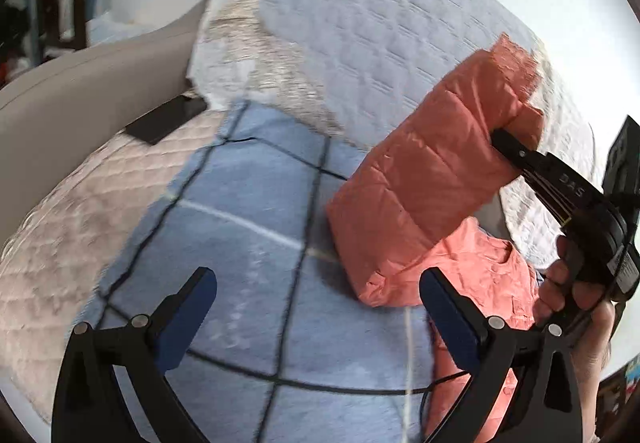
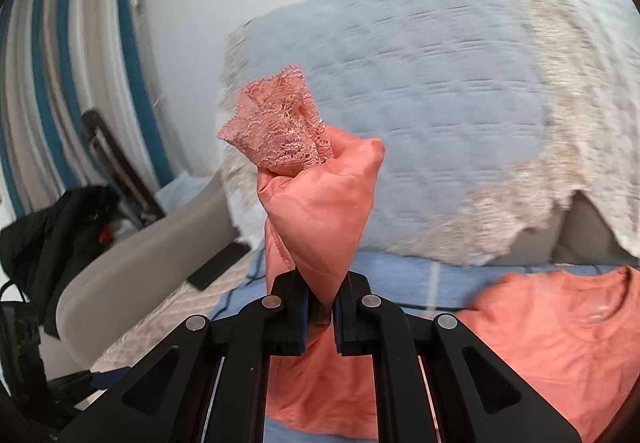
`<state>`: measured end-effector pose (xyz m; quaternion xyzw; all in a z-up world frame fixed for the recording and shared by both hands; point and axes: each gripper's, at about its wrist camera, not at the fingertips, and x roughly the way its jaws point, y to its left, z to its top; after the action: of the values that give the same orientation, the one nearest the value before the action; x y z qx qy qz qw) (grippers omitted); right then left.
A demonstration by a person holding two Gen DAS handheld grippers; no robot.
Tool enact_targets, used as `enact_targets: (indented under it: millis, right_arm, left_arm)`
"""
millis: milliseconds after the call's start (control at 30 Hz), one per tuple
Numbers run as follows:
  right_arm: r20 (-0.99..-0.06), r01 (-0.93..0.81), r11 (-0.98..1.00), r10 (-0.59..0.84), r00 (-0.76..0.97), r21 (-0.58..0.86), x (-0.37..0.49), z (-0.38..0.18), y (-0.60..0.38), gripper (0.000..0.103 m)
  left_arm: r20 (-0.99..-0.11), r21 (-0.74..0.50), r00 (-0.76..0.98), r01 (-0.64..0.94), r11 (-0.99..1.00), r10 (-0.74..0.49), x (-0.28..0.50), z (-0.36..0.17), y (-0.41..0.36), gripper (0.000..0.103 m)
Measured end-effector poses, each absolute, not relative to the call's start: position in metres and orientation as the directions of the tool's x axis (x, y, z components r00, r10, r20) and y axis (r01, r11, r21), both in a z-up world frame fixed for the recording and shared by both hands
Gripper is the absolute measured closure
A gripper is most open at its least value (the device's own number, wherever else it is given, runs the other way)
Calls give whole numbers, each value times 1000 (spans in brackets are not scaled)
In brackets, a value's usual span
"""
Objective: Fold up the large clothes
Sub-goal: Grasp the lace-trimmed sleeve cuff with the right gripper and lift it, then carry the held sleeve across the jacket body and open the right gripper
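Item: coral garment, satin-like, with a lace trim at one edge. Location: partly lifted above a blue checked blanket spread over a sofa; the rest of it lies flat on the blanket at the right, as the right wrist view shows.

Right claw: closed on a bunched corner of the garment, lace end poking out past the tips. The hold is near the hem, likely so that this edge can be carried across the flat part to make a fold. A hand grips the handle of this tool in the left wrist view.

Left claw: jaws wide apart, nothing between them, hanging over the blanket just beside the lower edge of the raised cloth. Probably placed there to take a second corner or to pin the fold line.

Surroundings: white quilted cover with lace border draped over the sofa back; pink quilted pad on the seat to the left; a dark flat object, perhaps a phone, on the pad by the armrest.

Condition of view: motion blur throughout; fine detail uncertain.
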<state>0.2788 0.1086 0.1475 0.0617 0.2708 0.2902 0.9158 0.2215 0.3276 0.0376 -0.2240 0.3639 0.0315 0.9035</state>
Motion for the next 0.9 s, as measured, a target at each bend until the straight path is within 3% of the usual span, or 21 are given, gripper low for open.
enact_targets:
  millis: [200,600,900]
  right_arm:
    - [-436,-384,868,492,754,316,288,148,33,94]
    - [-443,-208,902,373,815,378,288,132,-76,94]
    - [-511,-51,912,274,814,408,283,86,-146,94]
  left_arm:
    - [-667,-296,738,-134,946,-104,252,47,278,0]
    - [-690,-303,699,-48,952,-185,303,38,211,0]
    - [-724,-228,672,-18,973,-157,334,27,165,0]
